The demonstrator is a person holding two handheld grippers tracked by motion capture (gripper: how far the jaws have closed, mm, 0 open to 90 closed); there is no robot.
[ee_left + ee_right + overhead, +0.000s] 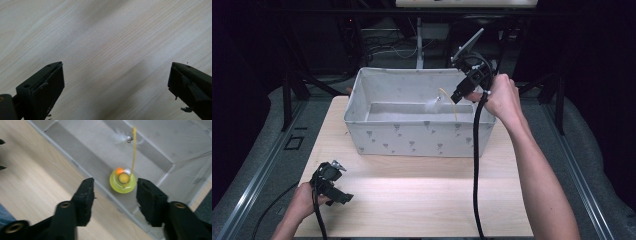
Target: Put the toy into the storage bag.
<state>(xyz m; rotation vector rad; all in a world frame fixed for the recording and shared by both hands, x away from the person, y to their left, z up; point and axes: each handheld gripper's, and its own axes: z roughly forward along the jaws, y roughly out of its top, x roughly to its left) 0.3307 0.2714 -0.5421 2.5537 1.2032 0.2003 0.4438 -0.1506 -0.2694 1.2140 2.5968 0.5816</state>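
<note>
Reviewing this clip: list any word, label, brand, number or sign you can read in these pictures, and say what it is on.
None can be read.
fabric bin: small grey triangle-like marks, a pattern, no letters.
yellow toy in the bin: no print visible.
right gripper, left gripper: plain black jaws, no marking.
wooden table: bare grain.
bright panel at the top edge of the high view: a few tiny marks, too small to read.

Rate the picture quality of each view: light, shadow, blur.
High view: dark surroundings, a bright band of light across the wooden table, the fabric bin evenly lit and sharp. Left gripper view: soft diagonal shadows on the wood, the left gripper with its jaws dark but crisp. Right gripper view: motion blur smears the yellow toy and its feather.
</note>
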